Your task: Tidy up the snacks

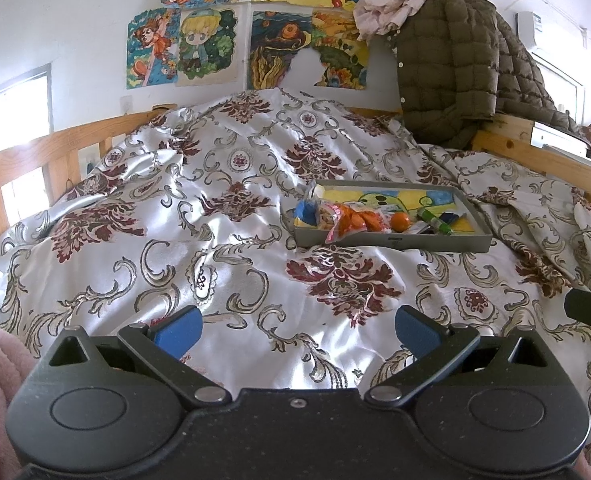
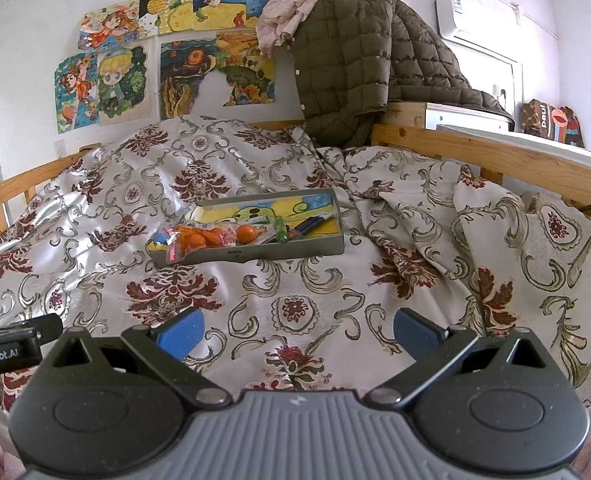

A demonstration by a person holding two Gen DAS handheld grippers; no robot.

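With both grippers' jaws apart and empty, reach the right gripper [image 2: 297,330] squarely over the tray [image 2: 295,254] (snacks [image 2: 211,236] crowd its left).

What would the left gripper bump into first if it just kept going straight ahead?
Probably the patterned satin bedspread: the open left gripper points low across the bed, where the cover bulges up ahead. The grey tray of snacks sits slightly right of that line, so it would likely be missed, though depth is hard to judge.
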